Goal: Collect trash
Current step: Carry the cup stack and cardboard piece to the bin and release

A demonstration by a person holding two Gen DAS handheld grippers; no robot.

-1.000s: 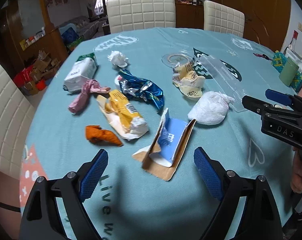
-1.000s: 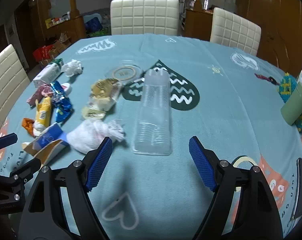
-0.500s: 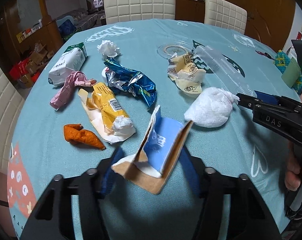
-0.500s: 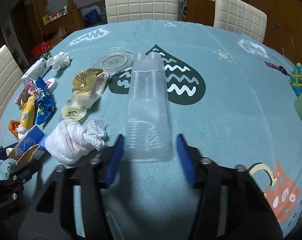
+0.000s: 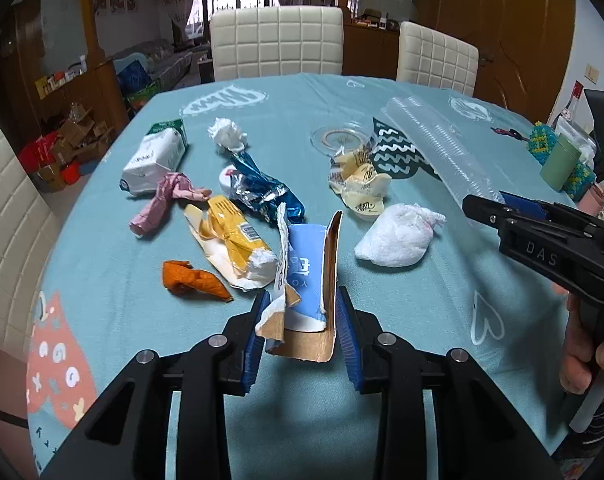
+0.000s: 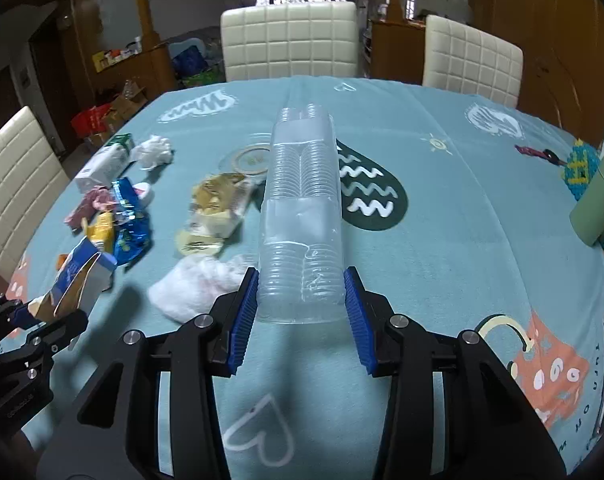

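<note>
The left tongs [image 5: 302, 334] clamp the near end of a torn blue-and-brown carton [image 5: 307, 280] on the teal tabletop [image 5: 381, 420]. The right tongs [image 6: 302, 312] grip the near end of a clear plastic sleeve of stacked cups [image 6: 302, 216], blue pads [image 6: 244, 316] pressed to both its sides. Beyond lie a white wad [image 5: 395, 236], yellow wrapper [image 5: 234, 236], blue foil bag [image 5: 262, 192], orange scrap [image 5: 190, 280], pink wrapper [image 5: 162, 200] and milk carton [image 5: 156, 156].

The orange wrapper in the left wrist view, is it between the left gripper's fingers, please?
No, the orange wrapper lies apart on the tablecloth; the left gripper clamps the torn blue carton.
</note>
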